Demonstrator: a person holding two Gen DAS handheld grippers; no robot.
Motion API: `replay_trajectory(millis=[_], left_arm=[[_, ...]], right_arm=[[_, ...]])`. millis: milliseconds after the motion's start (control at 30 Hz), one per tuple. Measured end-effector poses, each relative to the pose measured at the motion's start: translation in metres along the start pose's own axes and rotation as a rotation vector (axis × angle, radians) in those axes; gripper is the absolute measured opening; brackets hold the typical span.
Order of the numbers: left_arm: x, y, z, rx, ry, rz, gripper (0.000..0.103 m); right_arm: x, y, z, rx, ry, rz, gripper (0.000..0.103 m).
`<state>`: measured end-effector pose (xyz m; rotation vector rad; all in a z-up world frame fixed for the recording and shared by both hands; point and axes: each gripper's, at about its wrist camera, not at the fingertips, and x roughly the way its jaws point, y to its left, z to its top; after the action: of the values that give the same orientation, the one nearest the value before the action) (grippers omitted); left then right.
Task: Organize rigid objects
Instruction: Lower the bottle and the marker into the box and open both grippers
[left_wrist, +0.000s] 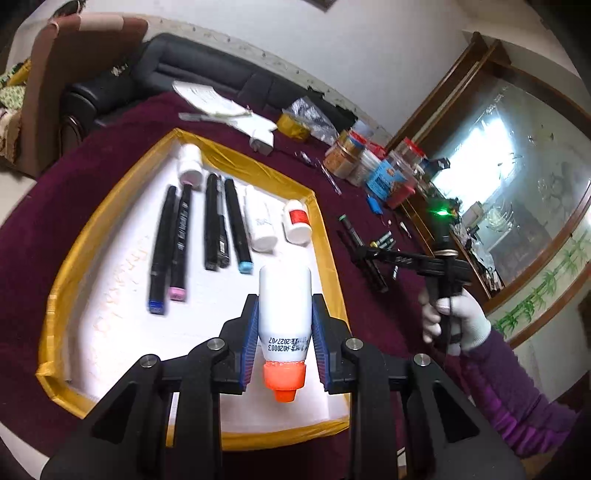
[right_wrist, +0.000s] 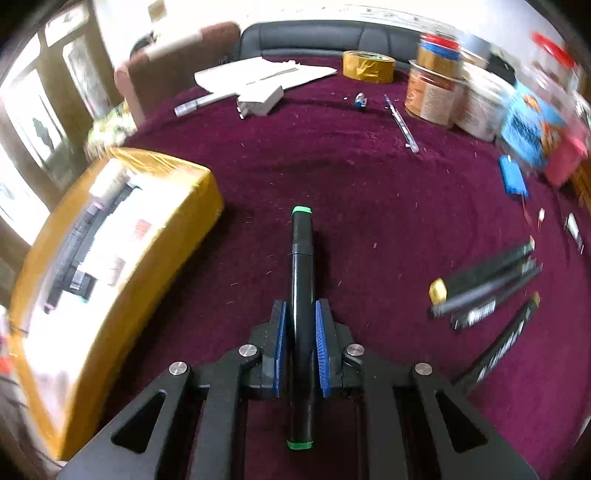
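Blue pads of our left hand-held gripper (left_wrist: 284, 325) clamp a white bottle (left_wrist: 283, 306) with an orange cap, held over the yellow-rimmed tray (left_wrist: 59, 295). Our right hand-held gripper (right_wrist: 300, 343) is clenched on a green-tipped marker (right_wrist: 301, 295) over the maroon desk (right_wrist: 332, 166). We judge the job past halfway: in the tray lie five markers (left_wrist: 162, 251) and three bottles (left_wrist: 260, 225). Three markers (right_wrist: 484, 291) wait on the desk.

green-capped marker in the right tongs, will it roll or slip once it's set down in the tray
The green-capped marker looks like a rigid, smooth, slim barrel, so it may roll a little on the tray's flat white floor. The right tongs grip it mid-length, so it probably won't tip. Glossy plastic could slip.
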<state>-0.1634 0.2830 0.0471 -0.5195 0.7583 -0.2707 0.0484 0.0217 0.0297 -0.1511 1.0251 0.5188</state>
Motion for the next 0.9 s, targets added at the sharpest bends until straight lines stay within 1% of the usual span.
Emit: replay_trajectory(millis=[33, 133, 200, 233, 267, 333, 367, 433, 533, 567, 600, 667, 733, 767, 800, 867, 900], left_arm=[[0.006, -0.002, 0.001, -0.003, 0.016, -0.002, 0.024], [0.025, -0.009, 0.005, 0.004, 0.068, 0.029, 0.024], [0.042, -0.014, 0.006, 0.010, 0.117, 0.048, 0.024], [0.050, -0.016, 0.007, 0.011, 0.141, 0.060, 0.024], [0.060, -0.018, 0.008, 0.015, 0.166, 0.071, 0.024], [0.078, -0.019, 0.009, 0.014, 0.207, 0.118, 0.024], [0.085, -0.018, 0.009, 0.007, 0.221, 0.137, 0.024], [0.094, -0.015, 0.009, 0.001, 0.235, 0.161, 0.024], [0.092, -0.011, 0.010, -0.015, 0.208, 0.175, 0.025], [0.090, -0.009, 0.010, -0.029, 0.201, 0.174, 0.027], [0.086, -0.007, 0.010, -0.043, 0.191, 0.174, 0.032], [0.077, -0.003, 0.008, -0.061, 0.171, 0.167, 0.038], [0.061, 0.001, 0.006, -0.083, 0.145, 0.150, 0.038], [0.054, 0.004, 0.005, -0.092, 0.131, 0.144, 0.041], [0.049, 0.006, 0.006, -0.102, 0.114, 0.140, 0.048], [0.034, 0.010, 0.006, -0.122, 0.069, 0.145, 0.055], [0.026, 0.011, 0.006, -0.126, 0.050, 0.148, 0.056]], right_arm=[[-0.007, -0.003, -0.004, 0.028, -0.013, 0.028, 0.013], [-0.029, -0.005, -0.012, 0.108, -0.042, 0.129, 0.013], [-0.040, 0.000, -0.017, 0.136, -0.050, 0.206, 0.014], [-0.043, 0.004, -0.018, 0.145, -0.050, 0.245, 0.014], [-0.047, 0.011, -0.021, 0.162, -0.044, 0.305, 0.014], [-0.048, 0.023, -0.025, 0.183, -0.030, 0.372, 0.014], [-0.048, 0.032, -0.027, 0.189, -0.020, 0.402, 0.014], [-0.046, 0.047, -0.029, 0.195, -0.008, 0.435, 0.014], [-0.039, 0.072, -0.030, 0.193, -0.004, 0.439, 0.014], [-0.036, 0.080, -0.030, 0.192, -0.003, 0.433, 0.014], [-0.032, 0.089, -0.030, 0.194, -0.001, 0.426, 0.014], [-0.022, 0.102, -0.029, 0.199, 0.015, 0.401, 0.014], [-0.017, 0.110, -0.029, 0.195, 0.034, 0.389, 0.014], [-0.013, 0.116, -0.028, 0.191, 0.042, 0.364, 0.014], [-0.011, 0.119, -0.027, 0.186, 0.044, 0.342, 0.014], [-0.006, 0.125, -0.025, 0.175, 0.043, 0.282, 0.014], [-0.005, 0.127, -0.024, 0.176, 0.042, 0.262, 0.014]])
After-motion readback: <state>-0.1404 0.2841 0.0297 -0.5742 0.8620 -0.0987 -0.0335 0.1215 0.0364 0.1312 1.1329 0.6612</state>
